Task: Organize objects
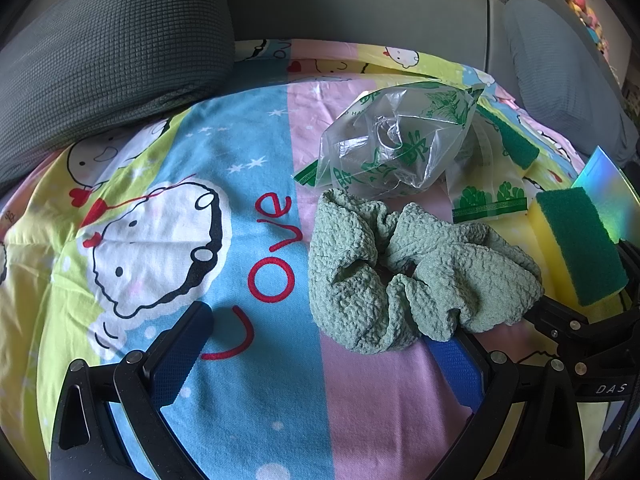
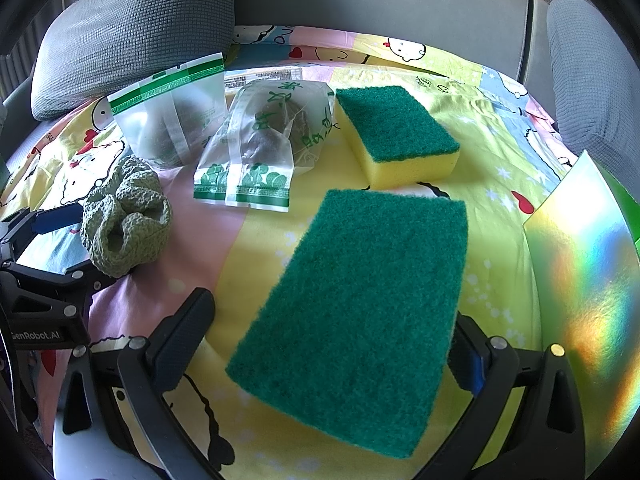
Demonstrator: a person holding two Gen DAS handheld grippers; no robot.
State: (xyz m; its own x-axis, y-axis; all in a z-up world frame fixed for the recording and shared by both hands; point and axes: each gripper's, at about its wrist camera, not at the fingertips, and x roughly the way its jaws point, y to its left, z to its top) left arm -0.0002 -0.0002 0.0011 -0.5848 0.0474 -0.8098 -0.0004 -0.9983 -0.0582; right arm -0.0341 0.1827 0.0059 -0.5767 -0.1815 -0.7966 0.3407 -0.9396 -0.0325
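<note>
Straddling the near scouring sponge (image 2: 352, 320), right gripper (image 2: 332, 344) wide open, nothing held; left gripper (image 1: 324, 364) open beside green cloth (image 1: 408, 272); closing on the sponge seems next.

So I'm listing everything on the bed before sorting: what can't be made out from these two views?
- Clear bags: something dark inside; right view, crinkled printed plastic blurs it.
- Left gripper: its right finger sits under the green cloth, so contact is unclear.
- Near sponge: right view, it covers the right gripper's right finger; grip uncertain.
- Shiny card: cut off by the right edge.
</note>
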